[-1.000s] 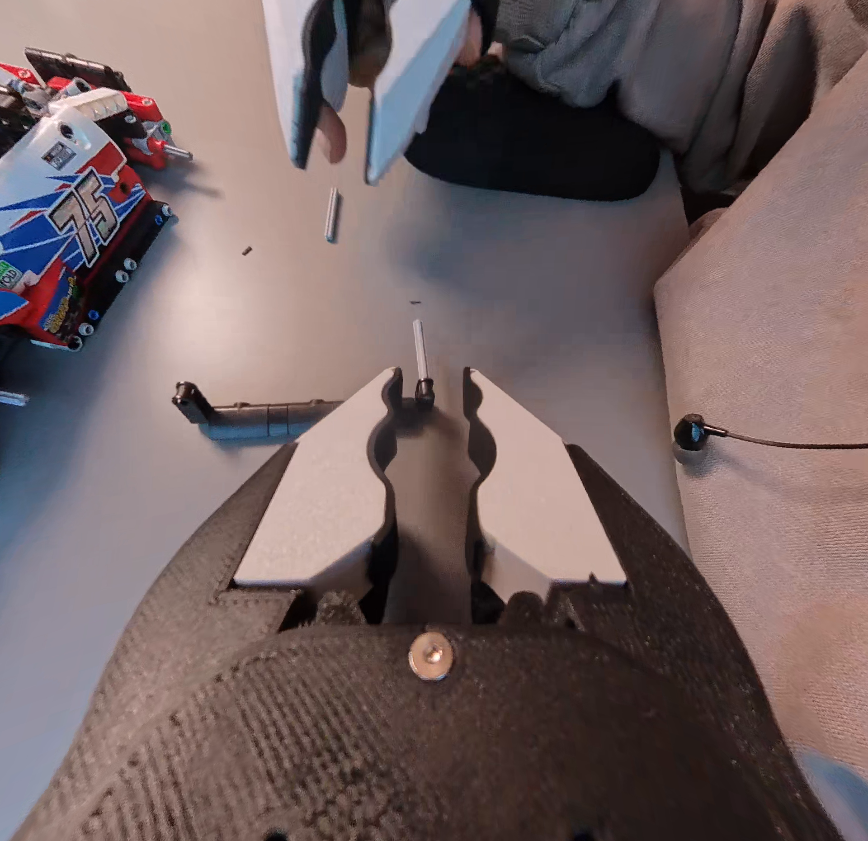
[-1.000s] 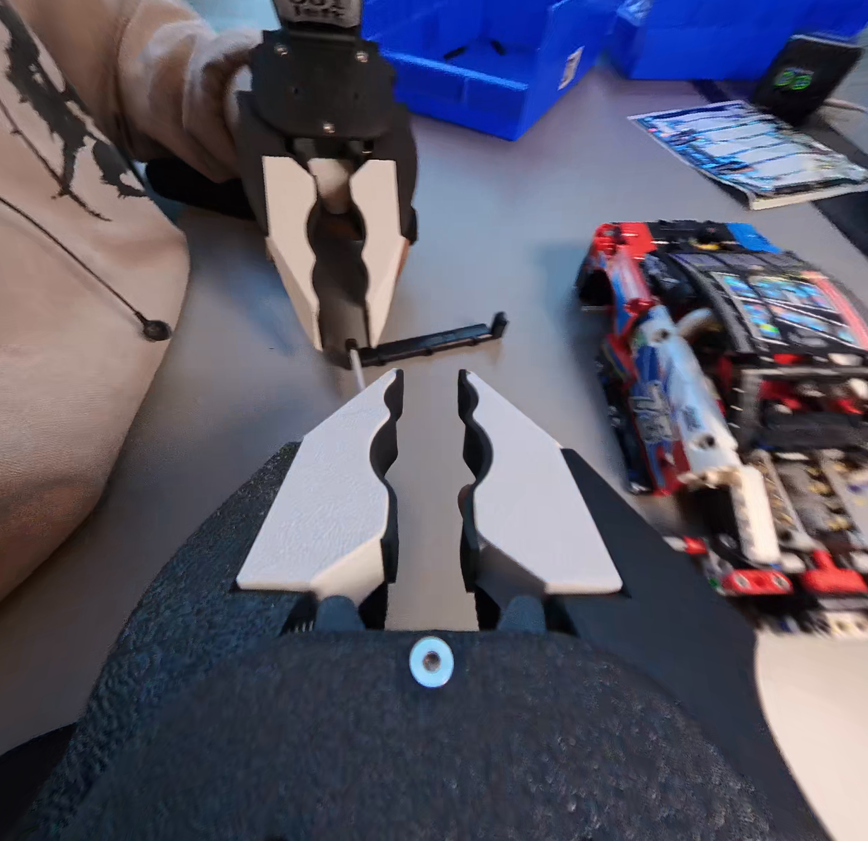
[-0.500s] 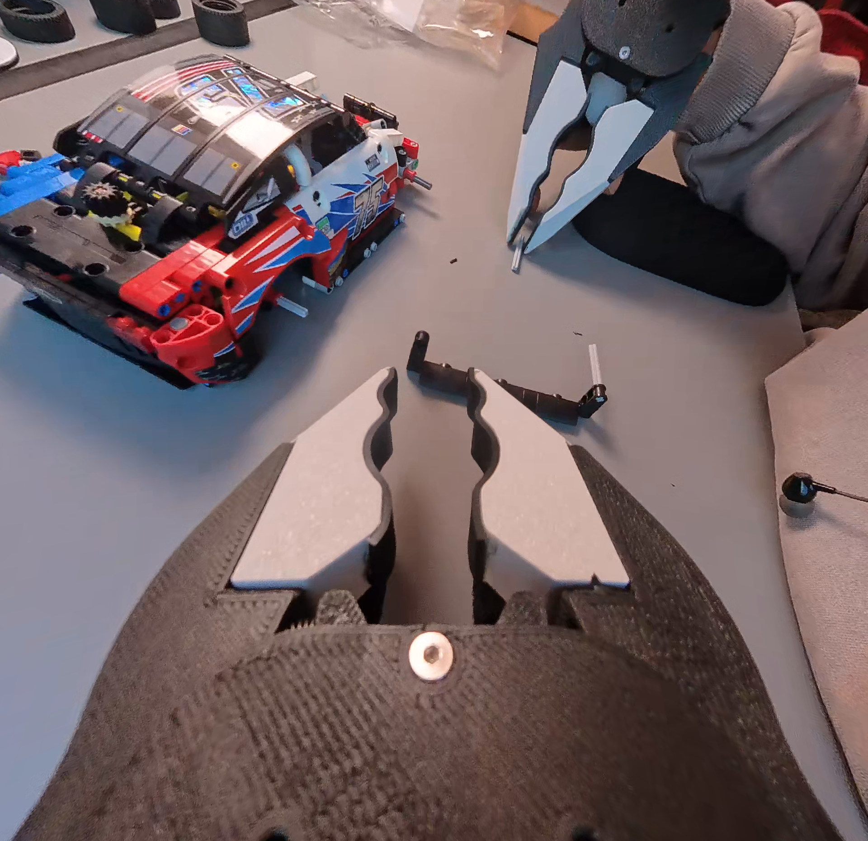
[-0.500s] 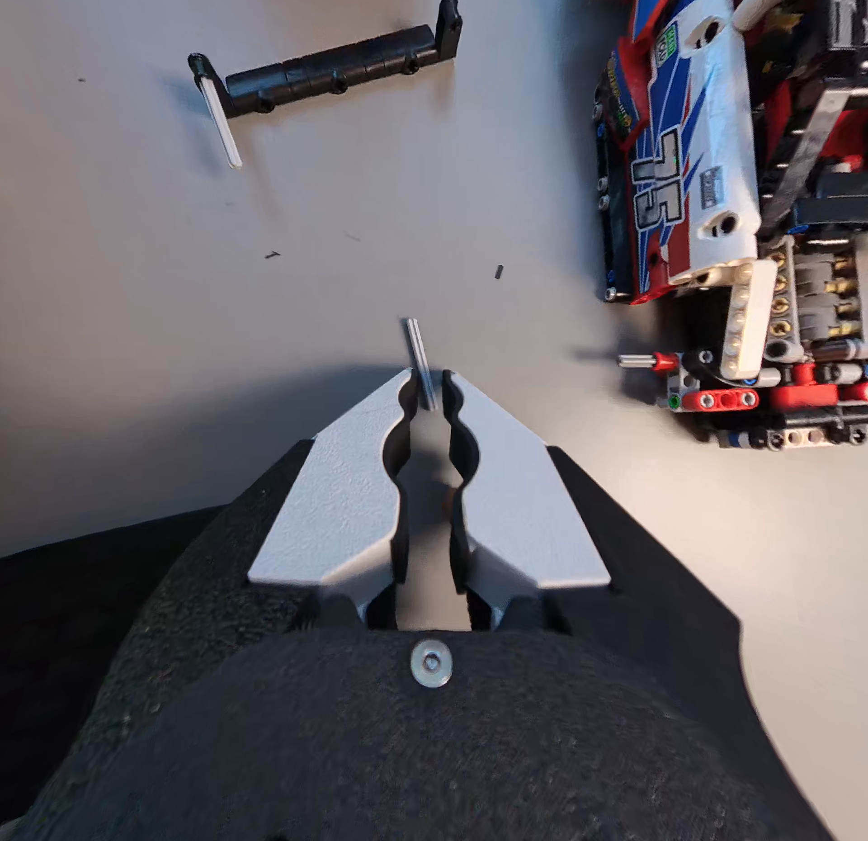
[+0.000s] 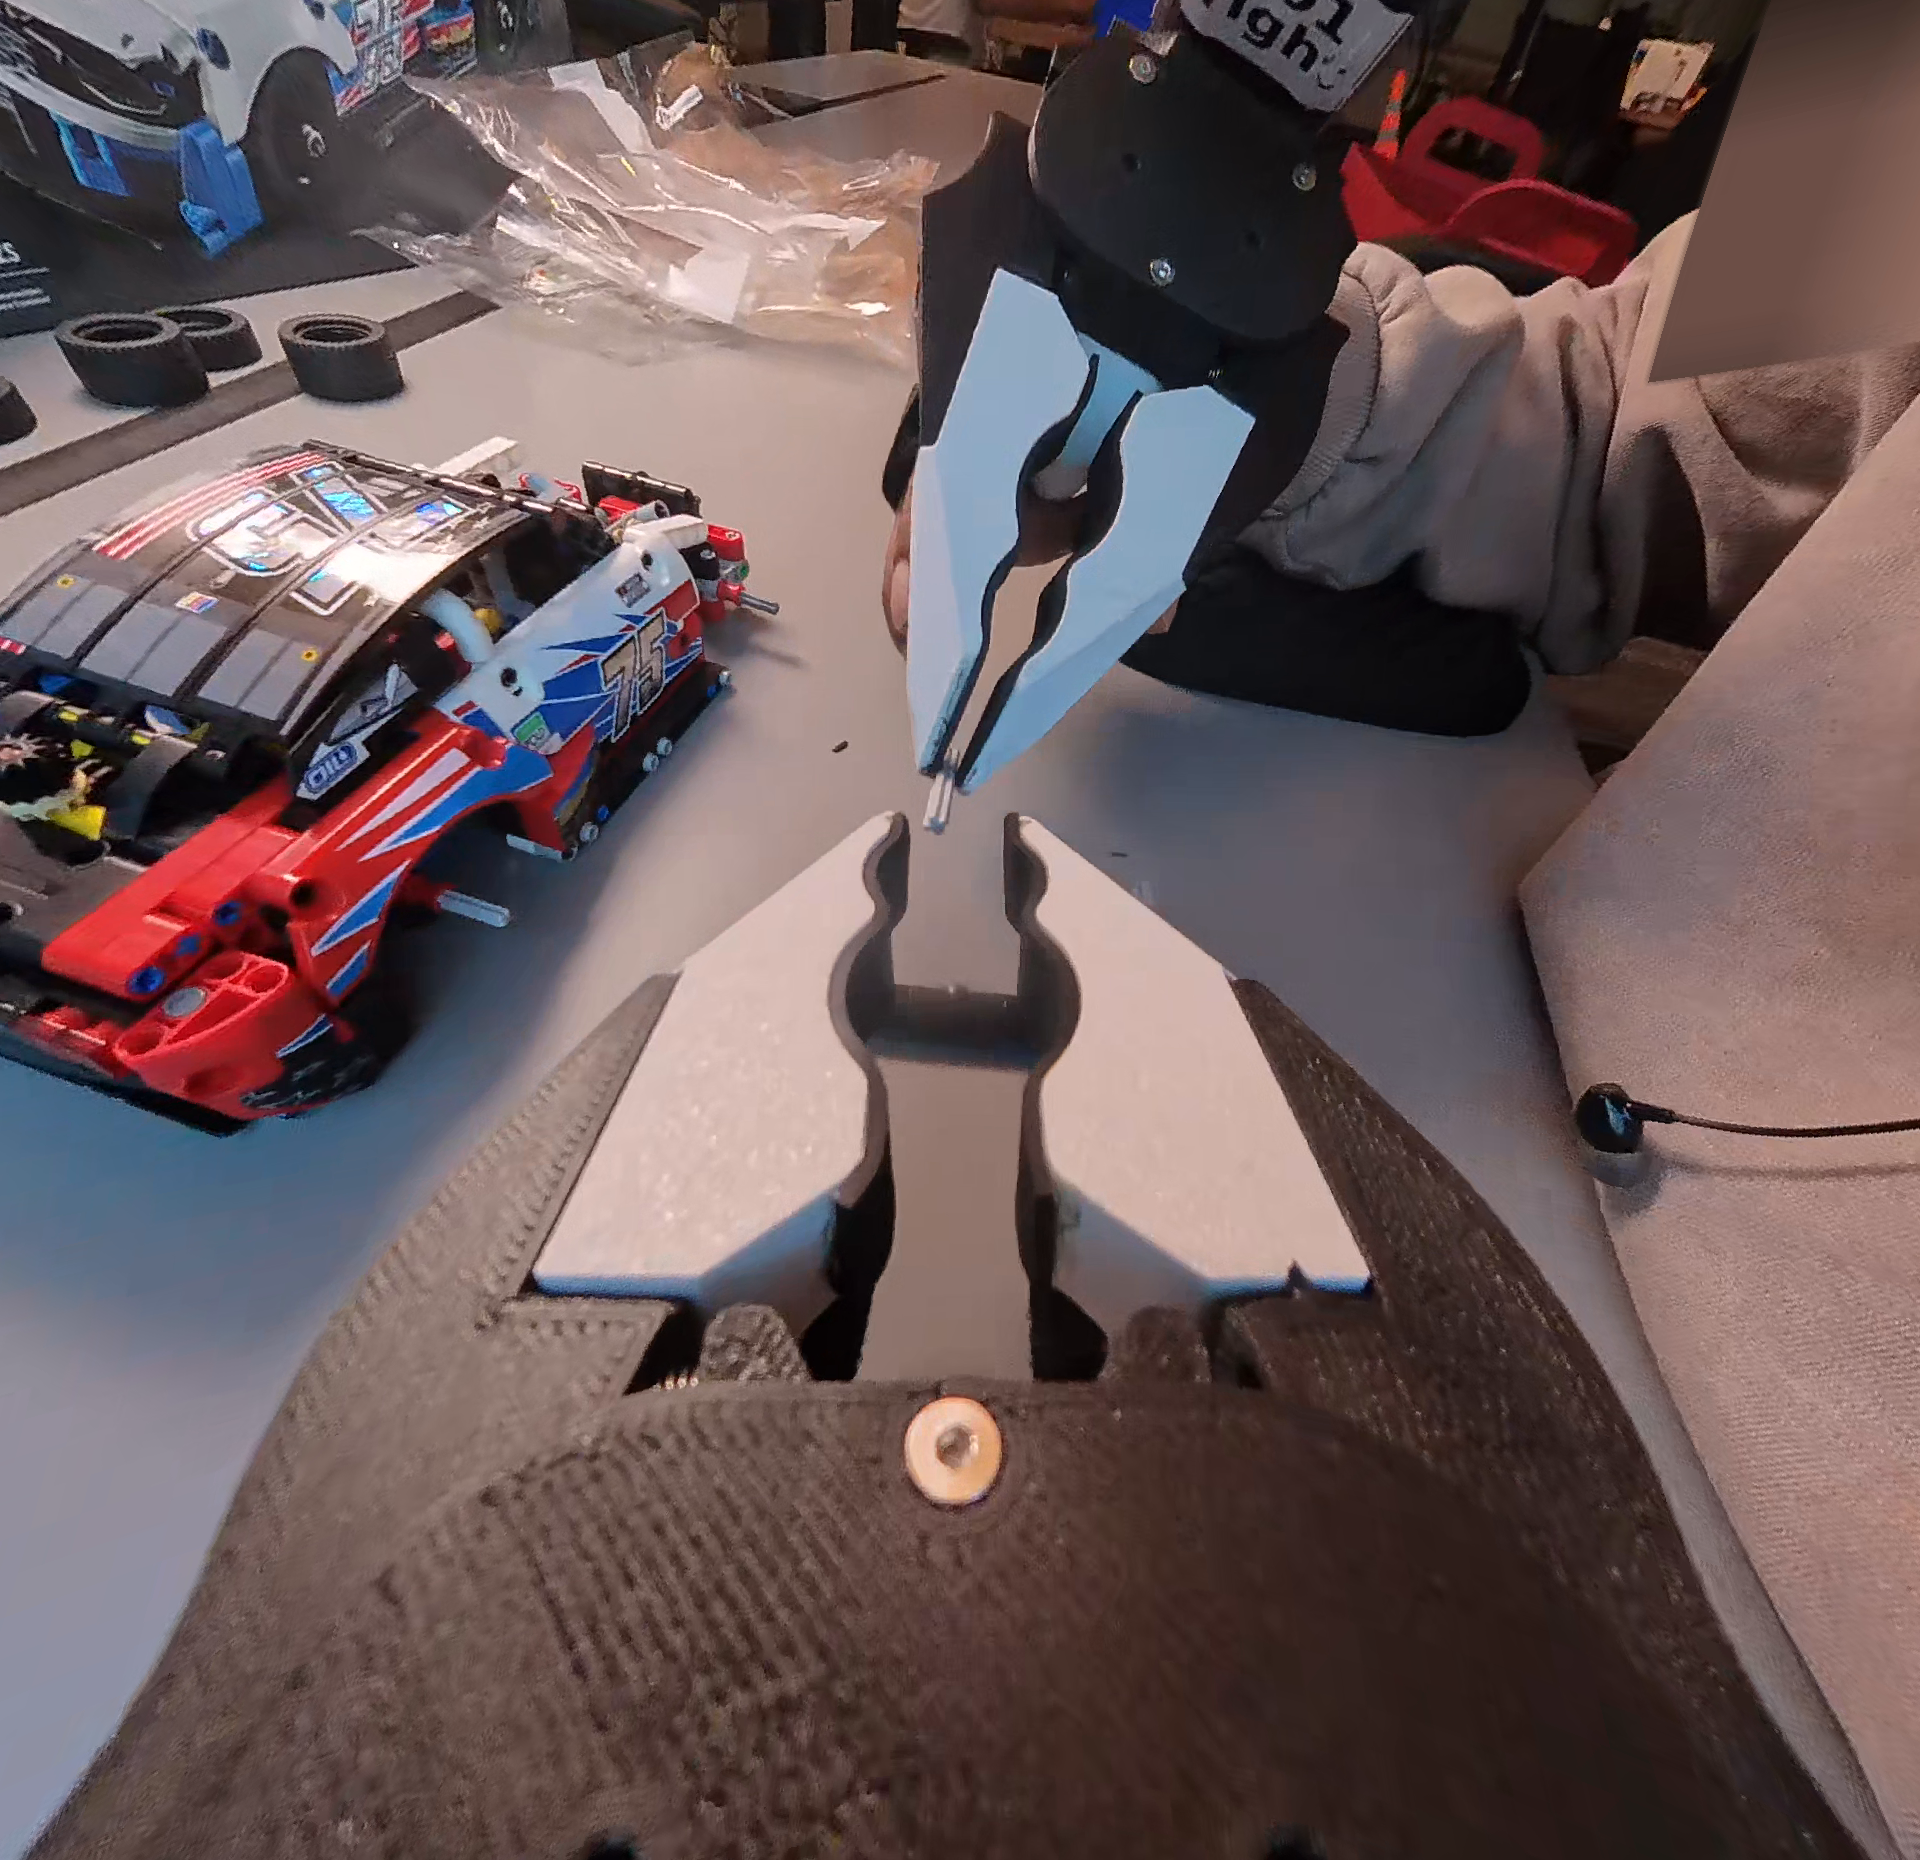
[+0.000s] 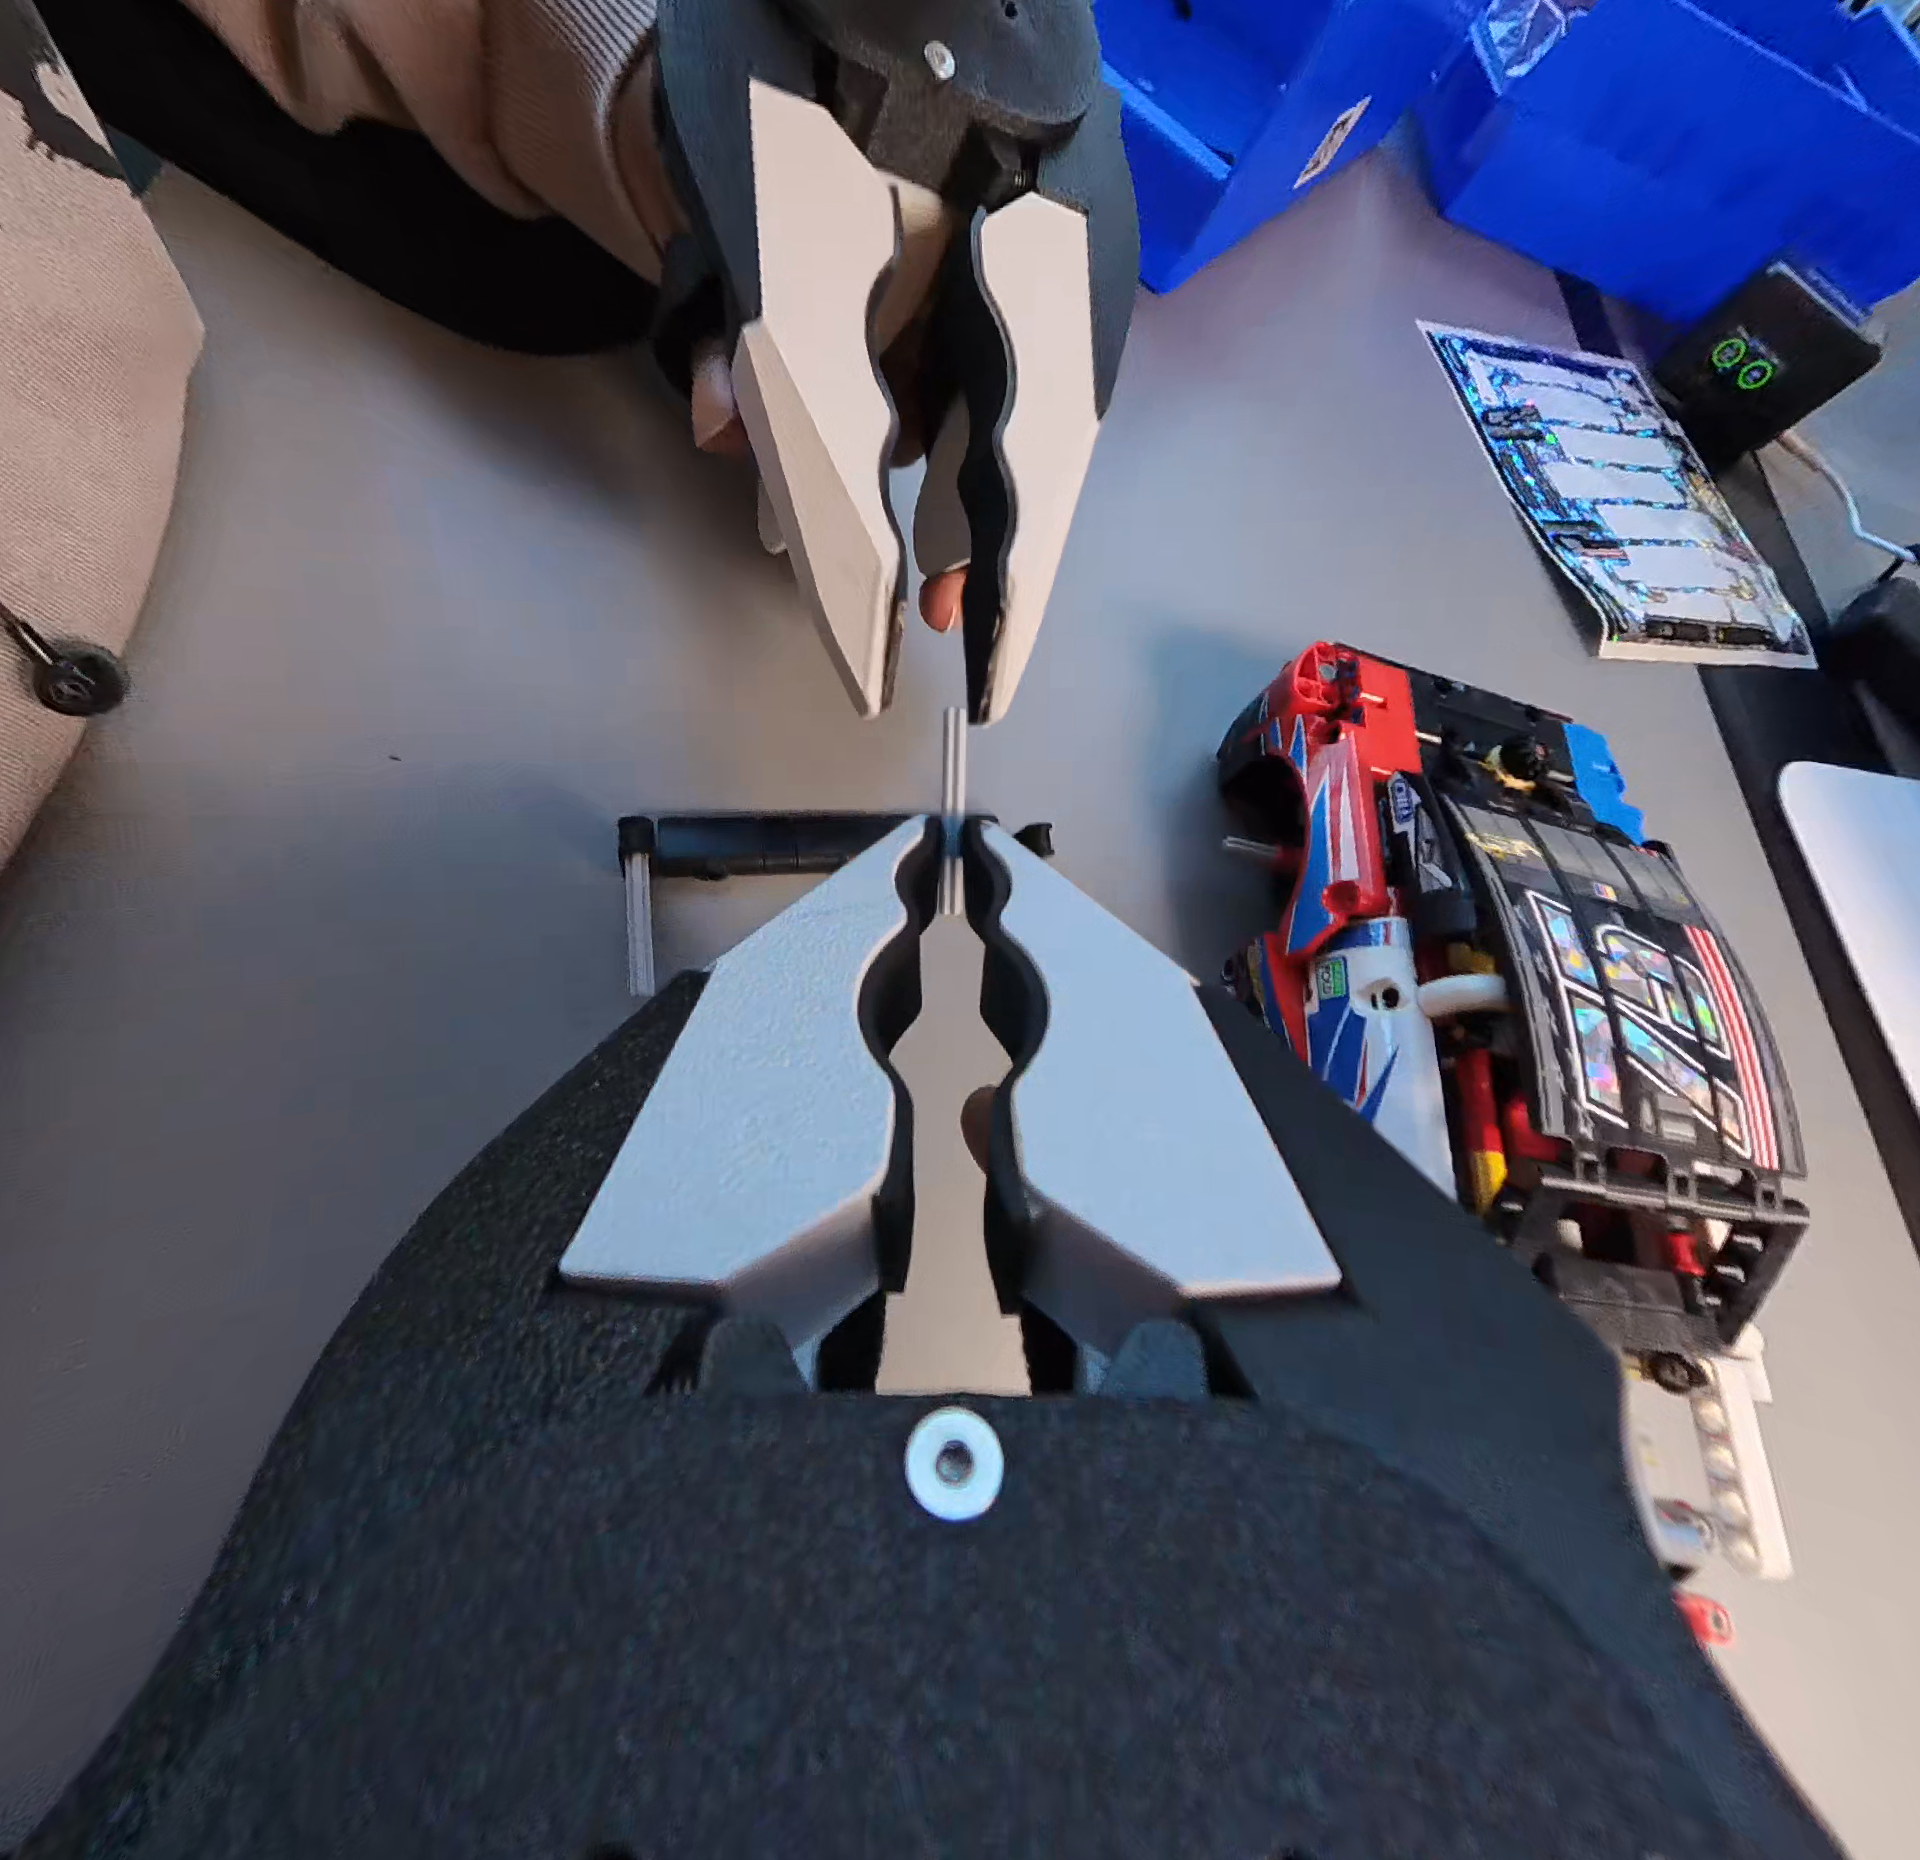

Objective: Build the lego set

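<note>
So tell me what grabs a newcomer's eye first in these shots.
The two grippers meeting tip to tip at centre: the right gripper is pinching a thin grey axle, which points at the open left gripper. Next, the red, white and blue car lying beside them on the grey table. A black beam lies just under the tips.

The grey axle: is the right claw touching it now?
Touching. The right wrist view shows the right claw shut on the grey axle, with the fingertips pinching its lower end.
</note>
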